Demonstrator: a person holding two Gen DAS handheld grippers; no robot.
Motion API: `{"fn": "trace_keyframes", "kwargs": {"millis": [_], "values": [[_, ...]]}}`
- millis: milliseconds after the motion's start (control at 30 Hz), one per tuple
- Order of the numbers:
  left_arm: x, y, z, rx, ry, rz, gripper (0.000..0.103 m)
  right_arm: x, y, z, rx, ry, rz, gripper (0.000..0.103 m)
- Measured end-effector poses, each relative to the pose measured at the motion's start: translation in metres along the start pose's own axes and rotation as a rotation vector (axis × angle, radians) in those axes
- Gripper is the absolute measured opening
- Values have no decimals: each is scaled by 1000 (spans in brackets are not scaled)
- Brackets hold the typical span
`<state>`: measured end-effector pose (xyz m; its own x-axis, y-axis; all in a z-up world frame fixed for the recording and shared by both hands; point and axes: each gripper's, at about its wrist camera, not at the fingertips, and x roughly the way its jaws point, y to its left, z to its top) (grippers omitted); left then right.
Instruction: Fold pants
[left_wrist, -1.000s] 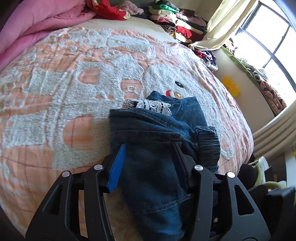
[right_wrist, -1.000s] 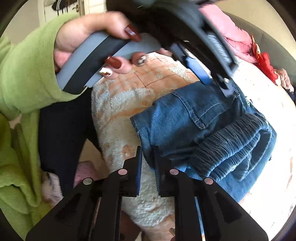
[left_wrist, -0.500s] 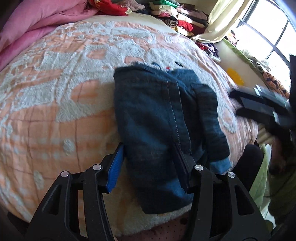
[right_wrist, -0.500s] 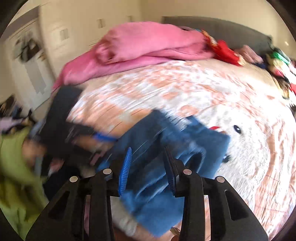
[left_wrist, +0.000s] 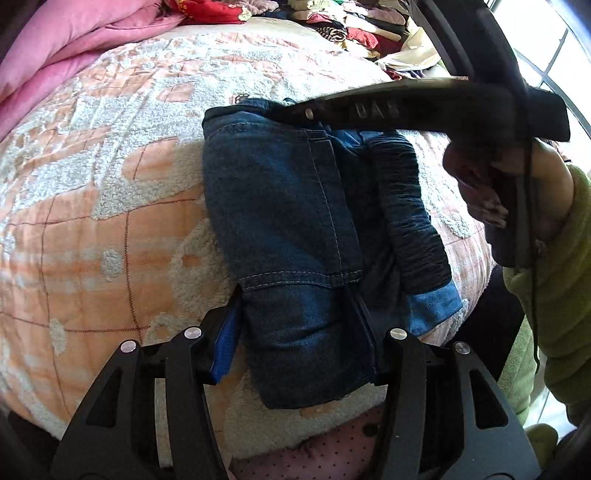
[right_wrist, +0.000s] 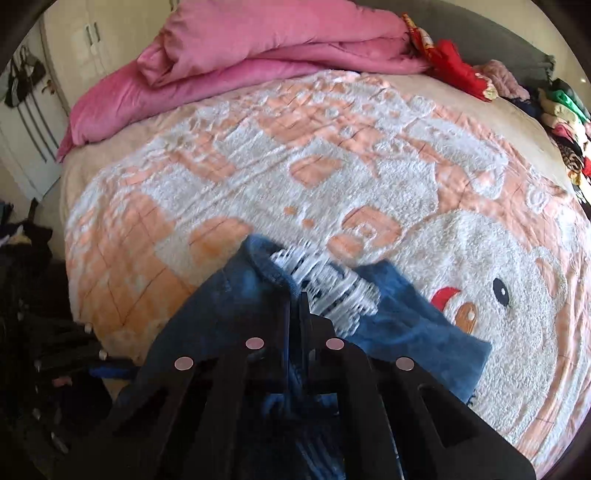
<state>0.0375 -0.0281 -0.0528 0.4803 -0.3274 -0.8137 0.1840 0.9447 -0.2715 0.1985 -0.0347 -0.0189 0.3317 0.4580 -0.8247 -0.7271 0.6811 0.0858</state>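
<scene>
The left gripper (left_wrist: 299, 343) is spread wide, jaws straddling the folded jeans (left_wrist: 295, 229). The right gripper (right_wrist: 294, 314) is clamped on the jeans' far edge. The jeans are laid on the bed's peach-and-white blanket (left_wrist: 110, 206).

Bed: peach-and-white fleece blanket (right_wrist: 332, 162) covering it.
On blanket: folded jeans (left_wrist: 295, 229) near front edge; pink duvet (right_wrist: 236, 55) at far end.
</scene>
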Motion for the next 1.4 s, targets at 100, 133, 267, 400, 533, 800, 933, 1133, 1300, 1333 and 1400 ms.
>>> {"fn": "trace_keyframes", "kwargs": {"millis": [100,133,267,400,533,800,933,1133,1300,1333,1400], "values": [[-1,2,-1,-3,-1,-6,45,12,-10,-1,49,19,-19,3],[-1,2,0,-5,-1,-8,45,17,-11,-2,57,25,-25,3],[-3,4,-1,-4,3,-11,47,23,-18,-6,112,16,-21,4],[-2,4,-2,-3,7,-12,48,8,-14,-2,122,-15,-25,10],[-2,4,-1,-6,9,-13,49,-9,-6,3,93,-68,-9,23],[-1,-1,-6,-6,10,-8,50,24,2,17,60,12,-37,31],[-1,-2,-7,-10,9,-10,50,31,-17,18,165,1,-17,39],[-1,-2,-8,-11,11,-12,51,6,-31,17,223,-69,-39,45],[-7,-1,-7,-16,3,-21,54,-41,-39,10,256,-163,-31,60],[-8,-1,-7,-16,1,-22,54,-53,-40,8,260,-188,-31,72],[-12,-1,-6,-14,-8,-23,56,-74,-40,2,262,-228,-24,83]]}}
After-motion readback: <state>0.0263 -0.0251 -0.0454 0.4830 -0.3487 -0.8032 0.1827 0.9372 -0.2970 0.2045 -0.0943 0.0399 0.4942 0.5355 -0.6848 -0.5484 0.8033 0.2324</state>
